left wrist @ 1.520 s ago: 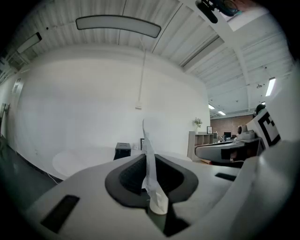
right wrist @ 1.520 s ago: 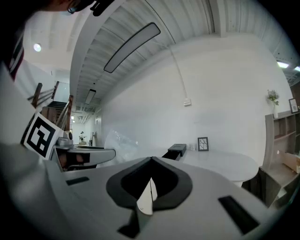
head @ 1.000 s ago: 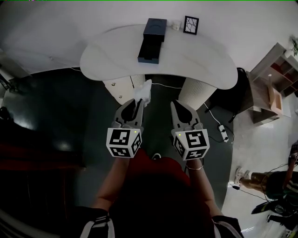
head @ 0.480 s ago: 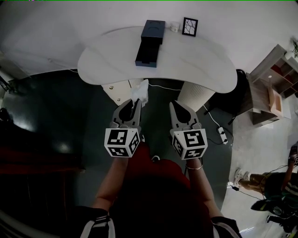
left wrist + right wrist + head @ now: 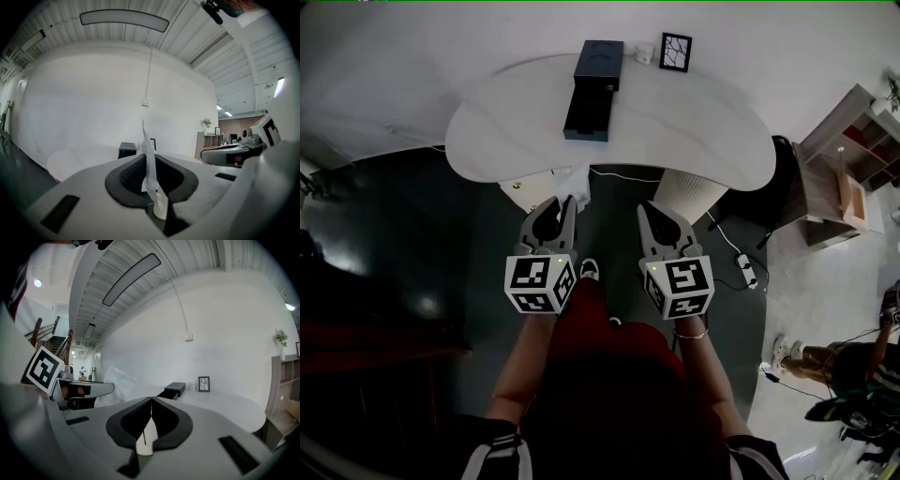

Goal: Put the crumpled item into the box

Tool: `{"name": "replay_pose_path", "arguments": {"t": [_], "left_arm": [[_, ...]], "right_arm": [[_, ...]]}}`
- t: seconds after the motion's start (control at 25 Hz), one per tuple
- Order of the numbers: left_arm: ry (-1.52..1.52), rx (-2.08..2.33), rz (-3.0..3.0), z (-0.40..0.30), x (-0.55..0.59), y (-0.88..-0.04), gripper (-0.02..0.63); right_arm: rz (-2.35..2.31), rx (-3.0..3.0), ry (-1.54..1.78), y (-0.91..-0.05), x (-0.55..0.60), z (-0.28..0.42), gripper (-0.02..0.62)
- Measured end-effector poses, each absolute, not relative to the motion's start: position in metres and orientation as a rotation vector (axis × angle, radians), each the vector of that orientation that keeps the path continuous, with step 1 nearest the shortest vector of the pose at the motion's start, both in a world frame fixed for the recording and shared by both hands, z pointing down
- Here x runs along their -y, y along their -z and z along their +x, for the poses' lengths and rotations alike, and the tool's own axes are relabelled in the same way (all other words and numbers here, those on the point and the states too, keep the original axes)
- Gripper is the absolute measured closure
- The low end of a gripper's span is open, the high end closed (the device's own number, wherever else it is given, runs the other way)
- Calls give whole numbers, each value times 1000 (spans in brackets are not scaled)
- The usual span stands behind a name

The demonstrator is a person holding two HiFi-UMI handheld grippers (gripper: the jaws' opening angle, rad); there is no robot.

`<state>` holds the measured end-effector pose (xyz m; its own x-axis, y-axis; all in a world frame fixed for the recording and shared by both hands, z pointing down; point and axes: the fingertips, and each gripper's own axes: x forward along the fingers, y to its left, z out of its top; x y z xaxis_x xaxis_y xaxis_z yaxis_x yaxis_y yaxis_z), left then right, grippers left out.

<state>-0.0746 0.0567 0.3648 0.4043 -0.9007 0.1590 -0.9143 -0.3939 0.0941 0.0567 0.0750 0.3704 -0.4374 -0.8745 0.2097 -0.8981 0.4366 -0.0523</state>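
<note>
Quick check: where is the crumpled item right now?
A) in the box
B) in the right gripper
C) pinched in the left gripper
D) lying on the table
C: the left gripper has its jaws clamped on the white crumpled item, short of the box on the table; the right gripper is shut on nothing.

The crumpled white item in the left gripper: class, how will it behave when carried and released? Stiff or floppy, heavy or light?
Probably light: the crumpled item shows as a thin sheet pinched between the left gripper's jaws. Its free end stands upright above them, so it holds some shape. It may flutter rather than drop straight into the box.
</note>
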Motion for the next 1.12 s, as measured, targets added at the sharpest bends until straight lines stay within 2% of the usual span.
{"name": "replay_pose_path", "arguments": {"t": [1.12], "left_arm": [[-195,1510,2493,-91,139,-394,541]], "right_arm": [[1616,2434,-307,-393,112,33,580]]}}
